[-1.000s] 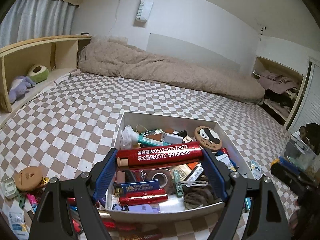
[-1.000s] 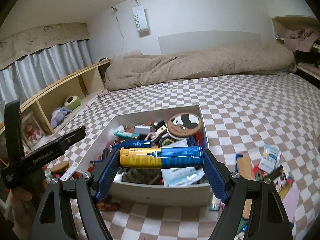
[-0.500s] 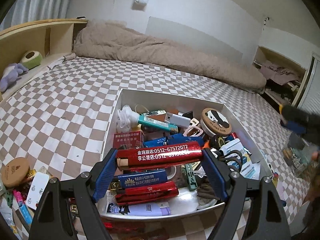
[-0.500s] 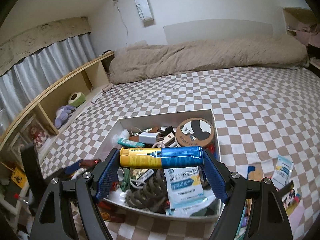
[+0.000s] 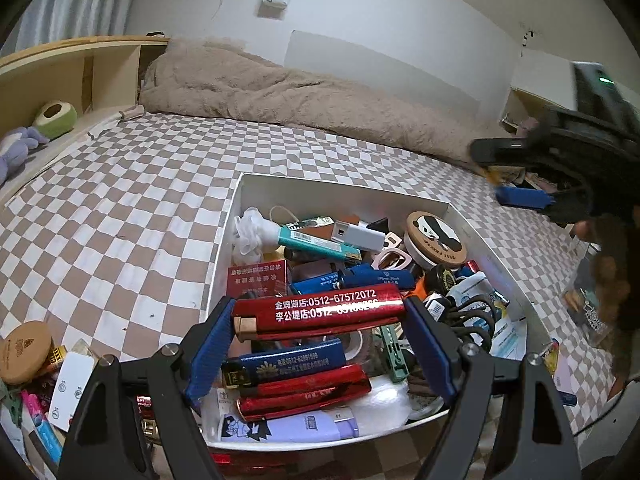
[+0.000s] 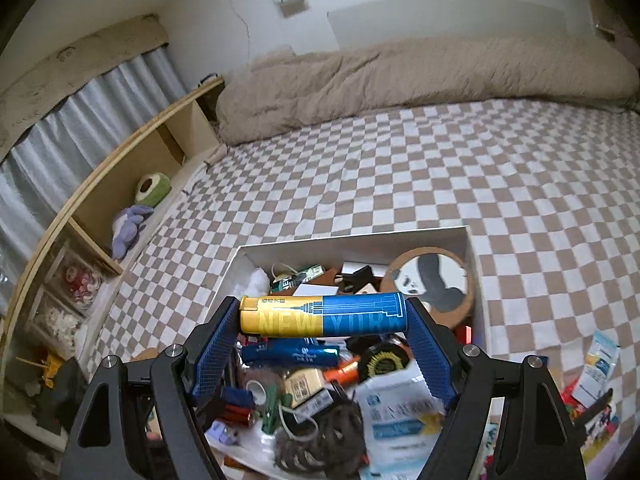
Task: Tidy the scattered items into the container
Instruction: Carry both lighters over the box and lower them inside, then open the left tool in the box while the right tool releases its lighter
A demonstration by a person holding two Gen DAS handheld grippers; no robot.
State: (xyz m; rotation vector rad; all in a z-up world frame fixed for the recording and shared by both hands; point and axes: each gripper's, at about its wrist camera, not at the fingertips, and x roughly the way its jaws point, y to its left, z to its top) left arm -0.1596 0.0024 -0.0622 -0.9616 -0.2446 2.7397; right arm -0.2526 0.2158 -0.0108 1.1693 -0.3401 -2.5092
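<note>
My left gripper (image 5: 320, 316) is shut on a red lighter (image 5: 320, 310) with white print, held crosswise over the near part of the white box (image 5: 340, 190). My right gripper (image 6: 322, 316) is shut on a yellow-and-blue lighter (image 6: 322, 315), held crosswise over the same white box (image 6: 352, 240). The box is full of lighters, a panda-lid tin (image 5: 436, 234), clips and packets. The right gripper also shows at the right edge of the left wrist view (image 5: 560, 168).
Loose items lie on the checked bedspread left of the box: a round wooden lid (image 5: 24, 352) and a white card (image 5: 70, 388). Packets (image 6: 596, 368) lie to the box's right. A beige duvet (image 6: 400, 80) lies at the back; a wooden shelf (image 6: 120, 184) with plush toys runs along the left.
Both grippers have moved forward and lower over the box, still holding their lighters. The right gripper has come into the left wrist view at the right.
</note>
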